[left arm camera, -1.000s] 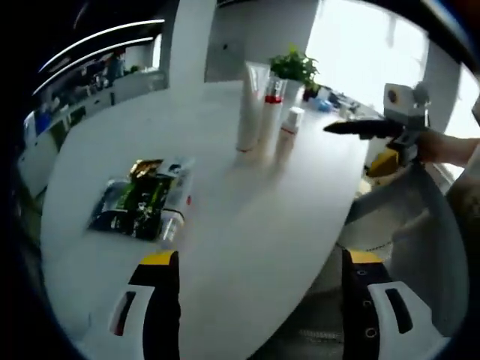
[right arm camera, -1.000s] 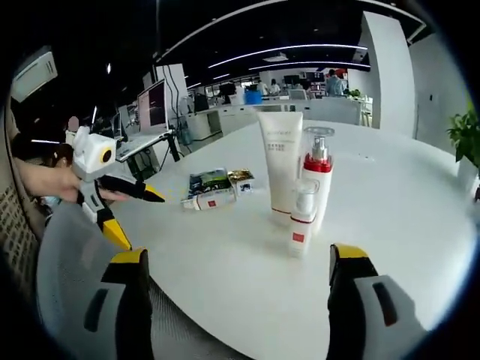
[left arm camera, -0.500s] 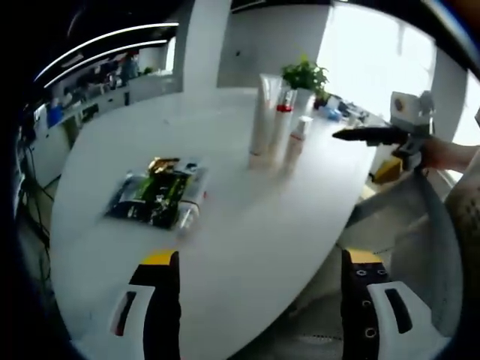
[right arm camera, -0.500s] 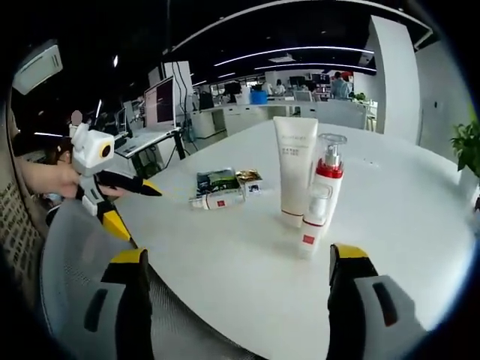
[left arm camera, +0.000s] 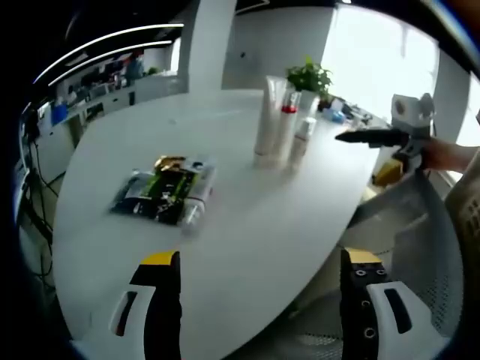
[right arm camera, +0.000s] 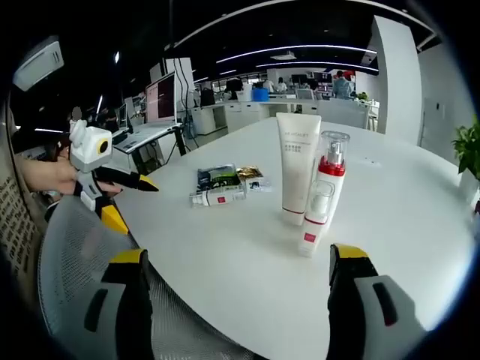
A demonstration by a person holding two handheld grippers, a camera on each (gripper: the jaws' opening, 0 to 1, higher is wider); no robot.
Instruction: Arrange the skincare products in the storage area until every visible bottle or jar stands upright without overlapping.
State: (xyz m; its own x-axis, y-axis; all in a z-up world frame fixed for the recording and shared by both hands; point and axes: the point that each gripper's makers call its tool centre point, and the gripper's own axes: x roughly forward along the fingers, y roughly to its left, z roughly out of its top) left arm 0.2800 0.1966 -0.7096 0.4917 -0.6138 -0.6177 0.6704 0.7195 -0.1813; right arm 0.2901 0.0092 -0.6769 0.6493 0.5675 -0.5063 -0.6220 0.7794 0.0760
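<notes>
on the round white table i see a tall white tube, a clear red-collared pump bottle and a small white bottle upright together at 1 o'clock; a white bottle lying flat beside sachets at 11. my left gripper and right gripper are both spread open, holding nothing

we see a smooth matt white worktop, a matt plastic tube, a glossy clear-capped pump bottle and shiny foil sachets.

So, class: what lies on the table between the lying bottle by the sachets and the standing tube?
Bare white table separates the lying bottle from the standing tube, seen in the right gripper view.
</notes>
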